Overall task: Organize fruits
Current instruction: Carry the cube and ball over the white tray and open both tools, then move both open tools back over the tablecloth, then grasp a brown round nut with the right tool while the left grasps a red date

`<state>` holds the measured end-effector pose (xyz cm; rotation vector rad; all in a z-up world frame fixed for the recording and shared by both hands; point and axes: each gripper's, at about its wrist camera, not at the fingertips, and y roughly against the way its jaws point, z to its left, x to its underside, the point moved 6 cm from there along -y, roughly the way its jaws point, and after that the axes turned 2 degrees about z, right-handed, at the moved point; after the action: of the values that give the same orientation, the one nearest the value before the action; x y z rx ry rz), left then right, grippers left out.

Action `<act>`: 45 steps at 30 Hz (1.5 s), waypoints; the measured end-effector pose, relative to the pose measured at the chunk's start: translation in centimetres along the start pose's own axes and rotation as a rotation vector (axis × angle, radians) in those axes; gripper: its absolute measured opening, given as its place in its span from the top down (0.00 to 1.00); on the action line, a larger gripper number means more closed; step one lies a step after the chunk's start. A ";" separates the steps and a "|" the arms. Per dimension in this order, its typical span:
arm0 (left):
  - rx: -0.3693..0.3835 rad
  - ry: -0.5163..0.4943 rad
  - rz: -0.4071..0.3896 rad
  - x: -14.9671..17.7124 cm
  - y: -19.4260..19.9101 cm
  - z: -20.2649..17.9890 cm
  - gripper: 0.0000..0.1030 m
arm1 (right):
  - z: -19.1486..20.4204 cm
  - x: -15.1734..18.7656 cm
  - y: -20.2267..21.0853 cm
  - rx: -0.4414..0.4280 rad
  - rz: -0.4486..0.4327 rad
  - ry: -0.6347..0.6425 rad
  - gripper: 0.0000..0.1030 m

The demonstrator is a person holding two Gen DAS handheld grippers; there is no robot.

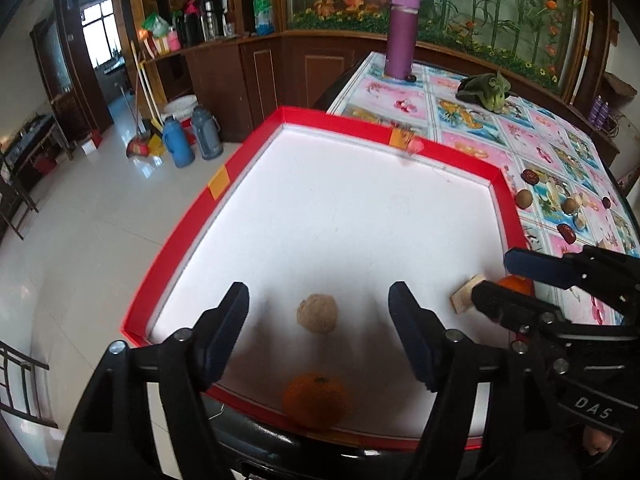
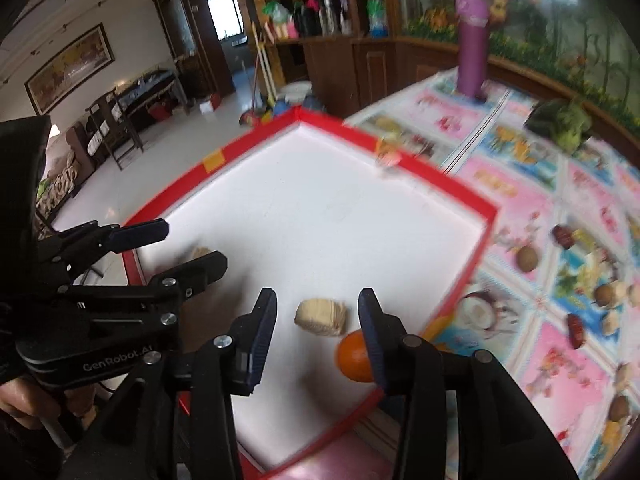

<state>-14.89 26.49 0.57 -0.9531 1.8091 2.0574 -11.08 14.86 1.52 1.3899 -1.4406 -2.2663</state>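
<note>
While both hand-held grippers gape w/ nothing held, orange sits stem-up nr tray front edge.

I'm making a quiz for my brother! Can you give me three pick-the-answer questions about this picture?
1. Where is the leafy vegetable?
A. On the flowered tablecloth
B. Inside the red tray
C. On the floor

2. What colour is the tall bottle?
A. Blue
B. Purple
C. Yellow

3. How are the jaws of the left gripper?
A. Shut on an orange
B. Shut on nothing
C. Open

Answers:
1. A, it lies on the cloth, beyond the tray.
2. B, its body and lid are purple.
3. C, a wide gap shows between the jaws.
</note>
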 end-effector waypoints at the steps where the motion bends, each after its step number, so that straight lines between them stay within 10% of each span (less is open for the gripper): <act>1: 0.005 -0.005 -0.007 -0.2 0.2 -0.3 0.26 | -0.3 0.0 0.6 0.003 -0.015 0.000 0.58; 24: 0.191 -0.272 -0.007 -1.2 1.7 -17.0 0.20 | -22.6 12.0 12.2 0.283 -0.095 -0.381 0.51; 36: 0.249 -0.308 0.080 -2.5 -1.9 -22.7 0.20 | -24.8 12.0 8.7 0.277 -0.034 -0.438 0.79; 45: 0.300 -0.273 0.145 -3.4 -5.3 -27.2 0.20 | -25.7 12.1 8.8 0.201 -0.073 -0.485 0.79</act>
<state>-0.79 2.54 -2.13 -0.4492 2.0049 1.8136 -1.98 -13.09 -2.61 0.9831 -1.8214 -2.6989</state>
